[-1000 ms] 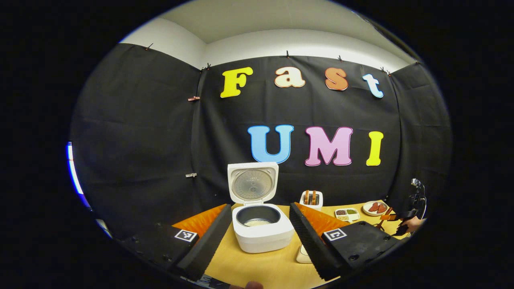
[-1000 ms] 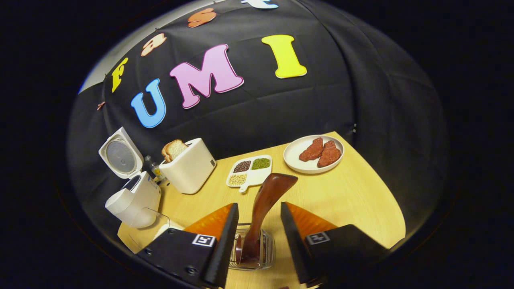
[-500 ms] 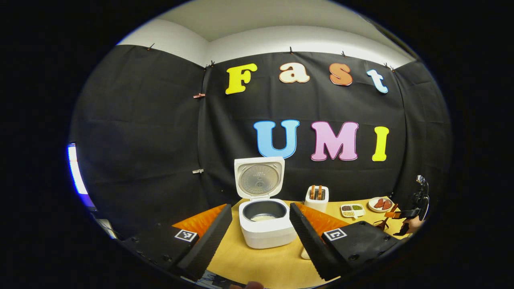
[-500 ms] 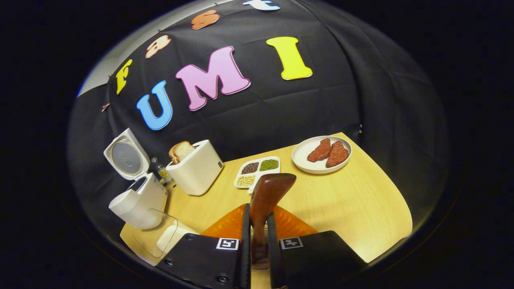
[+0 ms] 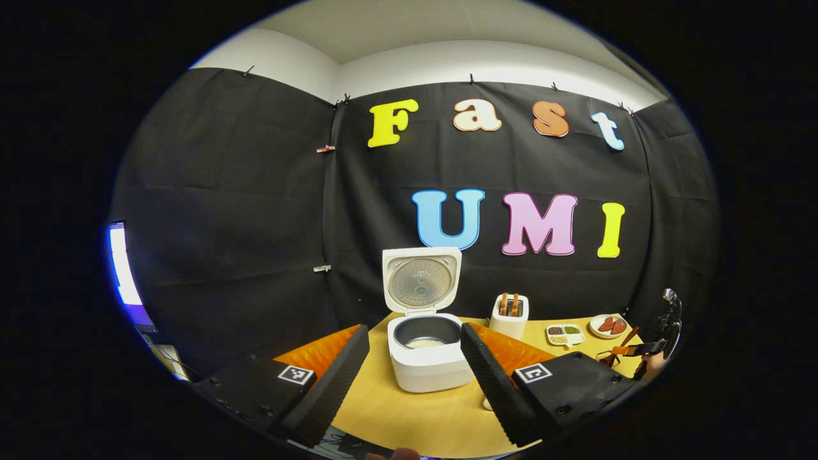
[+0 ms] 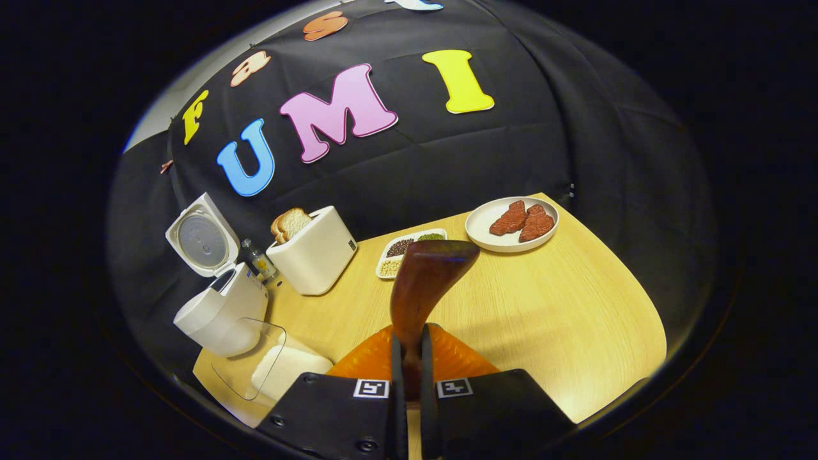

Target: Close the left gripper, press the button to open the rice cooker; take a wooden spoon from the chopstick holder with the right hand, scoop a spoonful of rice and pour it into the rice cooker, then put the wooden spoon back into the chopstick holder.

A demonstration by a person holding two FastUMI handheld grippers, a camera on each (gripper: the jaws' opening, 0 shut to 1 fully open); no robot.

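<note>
The white rice cooker (image 5: 425, 367) stands open with its lid (image 5: 422, 281) upright and some rice in the dark pot. My left gripper (image 5: 412, 383) is open, a short way in front of the cooker and holding nothing. In the right gripper view, my right gripper (image 6: 409, 374) is shut on the handle of the brown wooden spoon (image 6: 425, 284), which rises upright from between the fingers. The open rice cooker (image 6: 220, 310) sits at the left. Below it is a clear box of rice (image 6: 275, 370). The chopstick holder is hidden under my fingers.
On the light wooden table (image 6: 562, 306) stand a white toaster (image 6: 313, 252) with bread, a small bottle (image 6: 259, 262), a divided dish of beans (image 6: 399, 249) and a plate (image 6: 495, 239) with two red pieces. In the left gripper view the other gripper (image 5: 639, 351) is far right.
My right gripper has shut on the spoon handle and risen, so the glass holder has dropped out of sight. My left gripper has drawn back a little from the cooker.
</note>
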